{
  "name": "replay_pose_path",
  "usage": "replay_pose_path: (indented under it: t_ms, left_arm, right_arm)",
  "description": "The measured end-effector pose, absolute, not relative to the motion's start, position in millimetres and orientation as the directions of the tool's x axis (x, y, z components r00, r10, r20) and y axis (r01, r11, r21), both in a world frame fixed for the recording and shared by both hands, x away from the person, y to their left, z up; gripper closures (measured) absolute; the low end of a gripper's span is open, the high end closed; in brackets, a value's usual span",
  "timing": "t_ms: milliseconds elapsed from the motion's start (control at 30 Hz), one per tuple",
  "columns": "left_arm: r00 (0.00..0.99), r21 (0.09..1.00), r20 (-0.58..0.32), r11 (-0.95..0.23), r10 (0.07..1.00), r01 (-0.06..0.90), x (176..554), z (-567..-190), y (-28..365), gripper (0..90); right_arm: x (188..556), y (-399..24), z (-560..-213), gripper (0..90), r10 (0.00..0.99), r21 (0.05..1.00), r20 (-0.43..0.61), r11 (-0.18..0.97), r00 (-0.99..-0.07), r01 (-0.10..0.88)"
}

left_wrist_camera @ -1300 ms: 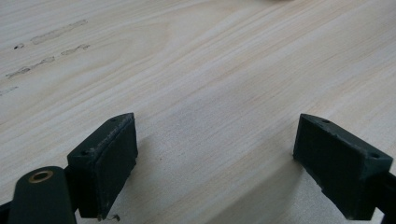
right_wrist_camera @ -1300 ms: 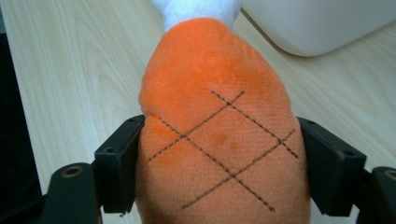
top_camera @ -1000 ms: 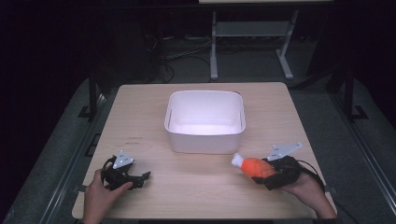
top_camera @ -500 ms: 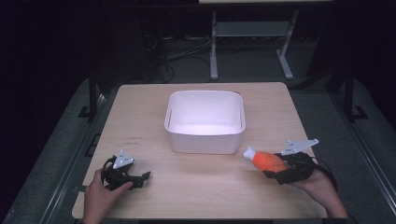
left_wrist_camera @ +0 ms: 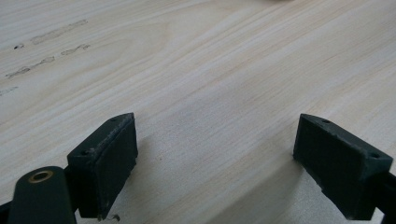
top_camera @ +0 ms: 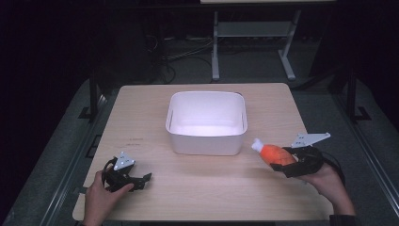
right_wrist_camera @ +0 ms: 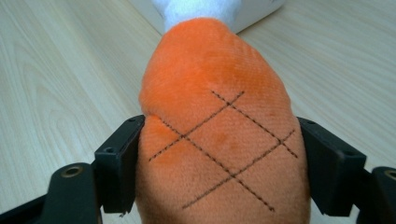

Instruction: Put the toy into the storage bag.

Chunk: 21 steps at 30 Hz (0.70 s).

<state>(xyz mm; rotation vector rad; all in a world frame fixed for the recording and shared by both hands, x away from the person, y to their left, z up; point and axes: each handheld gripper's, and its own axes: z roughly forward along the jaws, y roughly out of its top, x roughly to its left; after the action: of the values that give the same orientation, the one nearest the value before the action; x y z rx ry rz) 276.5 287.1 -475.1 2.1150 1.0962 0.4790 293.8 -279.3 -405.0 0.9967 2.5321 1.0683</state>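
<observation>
Between the jaws of your right gripper (top_camera: 282,160) sits the orange plush toy (right_wrist_camera: 219,135), a stuffed drumstick shape with stitched cross-hatching and a white tip (top_camera: 257,144). Both pads press into its sides, so you have it firmly grasped, with the white tip pointing ahead of the gripper toward the white bin (top_camera: 207,141). The toy is off the table (top_camera: 141,108) and just short of the bin's near right corner; from the right gripper view the bin wall (right_wrist_camera: 254,11) lies straight ahead, just past the tip.

By my reading the pick-up is done and the carry is underway. What remains is lifting over the rim, letting go inside the bin, and pulling back. The bin looks empty so far.

Your left gripper (top_camera: 126,176) rests low at the near left of the table, well apart from the bin, with its jaws spread wide over bare wood and nothing between them.

Compared with a second ago, your right hand has swung out to the right and risen a little, and the toy now tilts more steeply toward the bin. Your left hand has not shifted.
</observation>
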Motion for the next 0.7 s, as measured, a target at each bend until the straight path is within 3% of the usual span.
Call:
replay_pose_path:
  t_ms: [700]
  left_arm:
    - [0.573,0.724,0.005,-0.399,0.819,0.563,276.4,-474.9,287.0,12.8]
  right_arm:
    - [312.7,-283.0,-373.1,23.5,0.667,0.739,0.048,0.477,-0.743,0.475]
